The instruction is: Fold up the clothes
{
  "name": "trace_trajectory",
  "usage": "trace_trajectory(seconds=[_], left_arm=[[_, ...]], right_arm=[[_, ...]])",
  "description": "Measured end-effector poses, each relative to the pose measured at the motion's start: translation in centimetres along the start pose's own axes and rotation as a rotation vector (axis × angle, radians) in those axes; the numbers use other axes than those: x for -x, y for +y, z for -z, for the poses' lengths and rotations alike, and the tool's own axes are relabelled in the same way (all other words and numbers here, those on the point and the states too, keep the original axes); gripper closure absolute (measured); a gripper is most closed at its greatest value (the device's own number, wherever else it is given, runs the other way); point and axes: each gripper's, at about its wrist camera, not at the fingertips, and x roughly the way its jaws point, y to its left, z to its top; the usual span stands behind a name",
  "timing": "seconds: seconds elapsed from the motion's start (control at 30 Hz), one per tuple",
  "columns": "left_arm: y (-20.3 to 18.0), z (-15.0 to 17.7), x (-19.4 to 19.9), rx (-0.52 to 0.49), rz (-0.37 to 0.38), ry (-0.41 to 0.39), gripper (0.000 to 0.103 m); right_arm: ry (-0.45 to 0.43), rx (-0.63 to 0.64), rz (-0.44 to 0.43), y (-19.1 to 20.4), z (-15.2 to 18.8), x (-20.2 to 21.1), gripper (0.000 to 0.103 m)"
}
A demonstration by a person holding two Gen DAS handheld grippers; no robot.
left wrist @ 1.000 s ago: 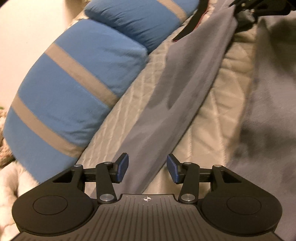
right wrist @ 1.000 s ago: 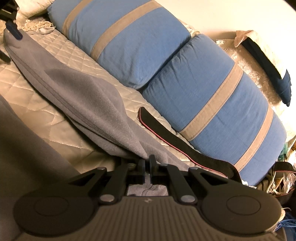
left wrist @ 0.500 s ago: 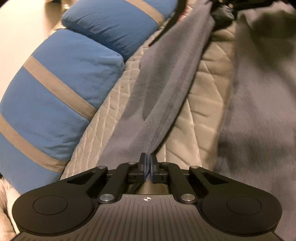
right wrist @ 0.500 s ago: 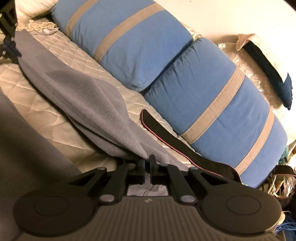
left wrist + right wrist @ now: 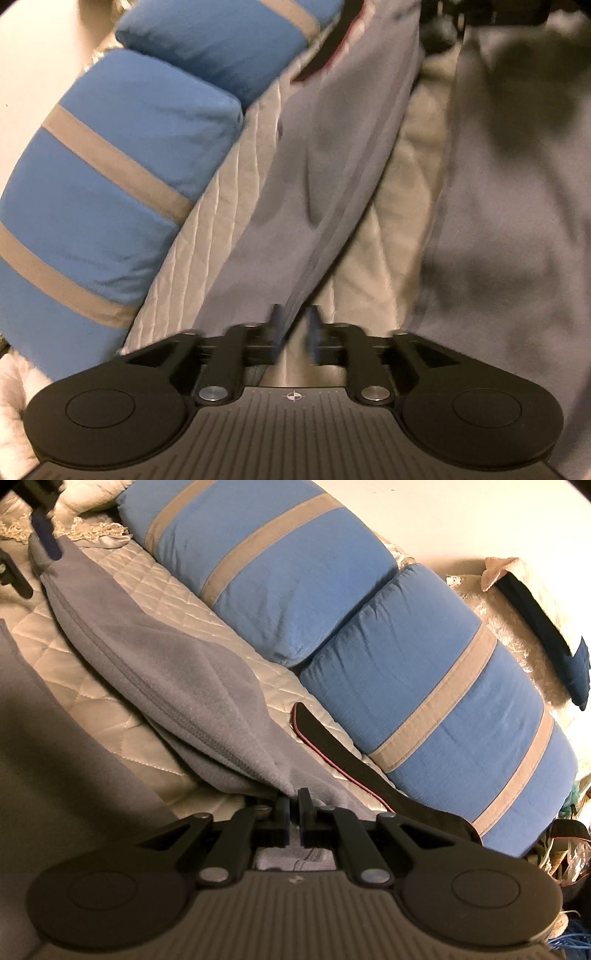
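A grey fleece garment (image 5: 177, 672) lies stretched as a long band across the quilted bed (image 5: 122, 716), running beside the two blue pillows with tan stripes (image 5: 436, 686) that line the bed's far edge. The step in hand looks like the drawing-out of a sleeve or side panel before it is folded over onto the body of the garment.

The right gripper (image 5: 293, 814) has its fingers drawn narrow on a bunched end of the fleece, pads pressing the cloth. At the other end the left gripper (image 5: 295, 330) has just been opening its jaws: they stand a little apart, blurred, with the seamed edge of the fleece running between them, and I judge no pad is pressing it.

The next move probably calls for the left fingers to take a fresh, firmer bite on that edge, so both ends can be lifted together and laid flat.

The fleece is soft, napped and limp, with a raised stitched seam down its length; it sags between the ends. The bedcover is glossy cream with diamond stitching. A black strap with red piping (image 5: 332, 746) lies against the pillows.
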Motion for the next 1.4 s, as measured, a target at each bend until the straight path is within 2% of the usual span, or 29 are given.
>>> trace_trajectory(seconds=[0.03,0.1,0.2,0.37,0.47,0.57,0.6,0.63,0.7,0.73,0.8,1.0,1.13,1.23,1.4], left_arm=[[0.2,-0.2,0.5,0.029,0.026,-0.041,0.062],[0.3,-0.9,1.1,0.073,0.072,-0.11,0.059],[-0.2,-2.1,0.9,0.092,0.108,-0.149,0.059],[-0.9,-3.9,-1.4,0.099,0.12,-0.134,0.059],[-1.1,-4.4,-2.5,0.08,0.107,-0.096,0.059],[-0.9,-4.5,-3.0,0.099,0.129,-0.102,0.061],[-0.9,-4.5,-3.1,0.104,0.136,-0.106,0.065],[-0.9,-4.6,-3.2,0.108,0.139,-0.111,0.074],[-0.9,-4.7,-3.2,0.122,0.14,-0.117,0.082],[-0.8,-4.8,-3.2,0.132,0.139,-0.12,0.09],[-0.7,-4.9,-3.0,0.143,0.11,-0.138,0.098],[-1.2,-4.9,-1.5,0.1,-0.03,-0.185,0.099],[-2.1,-4.6,-0.9,0.01,-0.142,-0.185,0.099],[-3.2,-4.1,-1.1,-0.091,-0.195,-0.143,0.099],[-5.4,-2.9,-2.2,-0.238,-0.203,-0.052,0.099]], right_arm=[[0.0,0.0,0.001,0.0,0.0,0.0,0.084],[0.0,0.002,0.001,0.0,0.0,0.0,0.084],[0.001,0.002,-0.001,0.0,0.0,0.0,0.084],[0.003,0.006,-0.001,0.0,0.1,0.0,0.084],[0.003,0.009,-0.002,0.0,0.0,-0.1,0.084],[0.003,0.011,-0.003,0.0,0.1,-0.1,0.084],[0.003,0.012,-0.003,0.0,0.1,-0.1,0.084],[0.002,0.013,-0.004,0.0,0.1,-0.1,0.084],[0.0,0.013,-0.006,0.0,0.1,-0.1,0.084],[-0.003,0.013,-0.009,0.0,0.1,-0.1,0.084],[-0.012,0.013,-0.014,0.0,0.1,0.1,0.084],[-0.05,0.015,-0.044,0.2,0.0,1.0,0.084],[-0.059,0.012,-0.104,0.4,-0.2,1.5,0.084],[-0.039,0.026,-0.15,0.6,-0.1,1.6,0.084],[0.015,0.07,-0.204,1.4,0.2,1.6,0.086]])
